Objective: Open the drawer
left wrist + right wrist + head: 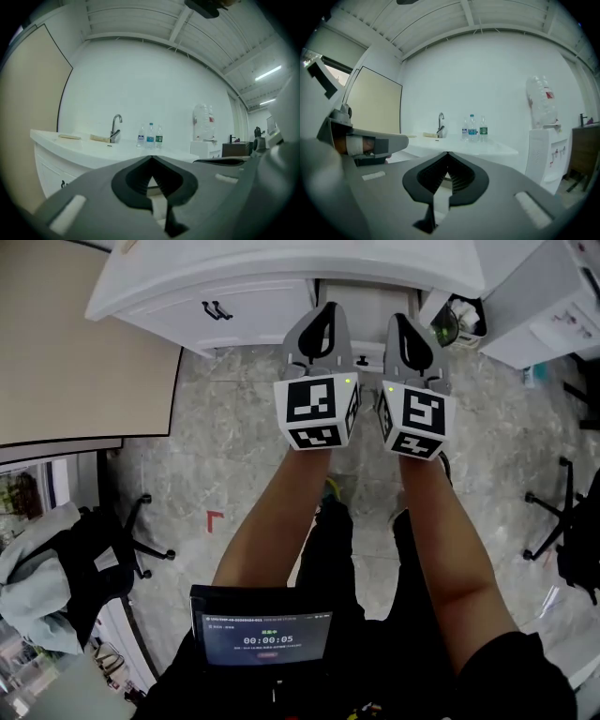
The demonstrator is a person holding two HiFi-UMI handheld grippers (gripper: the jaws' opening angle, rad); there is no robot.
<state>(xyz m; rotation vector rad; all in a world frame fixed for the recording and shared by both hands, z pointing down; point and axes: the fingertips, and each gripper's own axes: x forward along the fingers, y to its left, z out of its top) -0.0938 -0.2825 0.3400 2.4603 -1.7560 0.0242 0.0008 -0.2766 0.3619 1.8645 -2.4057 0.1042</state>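
left hand-held gripper: jaws together, empty | right hand-held gripper: jaws together, empty | forearms outstretched, parallel

Both shells, left gripper and right gripper: smooth matt grey plastic. Pads inside: black, ribbed, look rubbery. Marker cube behind left jaws: flat matt black-and-white print. Drawer ahead-left of left gripper: smooth white painted front, slight sheen; handle dark metal, I think. Floor under both grippers: polished grey marbled stone. Faucet ahead of left gripper: shiny chrome. Bottles just right of it: clear plastic. Countertop: glossy smooth white.
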